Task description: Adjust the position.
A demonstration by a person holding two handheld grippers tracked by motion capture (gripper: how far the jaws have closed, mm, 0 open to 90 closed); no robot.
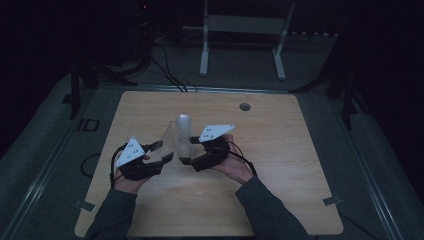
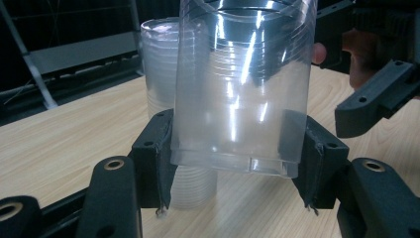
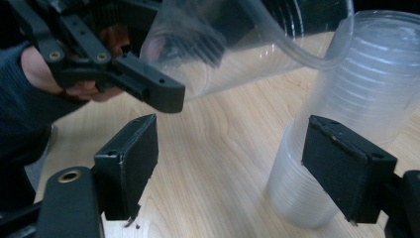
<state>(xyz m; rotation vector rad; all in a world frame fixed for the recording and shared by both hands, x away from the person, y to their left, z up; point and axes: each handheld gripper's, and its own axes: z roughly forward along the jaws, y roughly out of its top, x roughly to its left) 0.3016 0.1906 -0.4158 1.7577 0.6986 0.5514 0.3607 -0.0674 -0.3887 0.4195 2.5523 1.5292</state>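
Observation:
A stack of clear plastic cups (image 1: 183, 131) stands upside down on the wooden table (image 1: 280, 150) between my hands. My left gripper (image 1: 162, 151) is shut on a single clear cup (image 1: 169, 139) that leans toward the stack. In the left gripper view the pads (image 2: 157, 148) press both sides of that cup (image 2: 242, 89) near its bottom, with the stack (image 2: 161, 69) just behind. My right gripper (image 1: 189, 151) stands open at the stack's foot. In the right gripper view the stack (image 3: 356, 94) rises behind the right-hand jaw of the gripper (image 3: 237, 168), and the held cup (image 3: 233, 44) hangs above.
A round cable hole (image 1: 244, 106) sits near the table's far edge. A white metal frame (image 1: 243, 30) stands on the floor beyond the table, with cables around it. The room around is dark. Both forearms come in over the near table edge.

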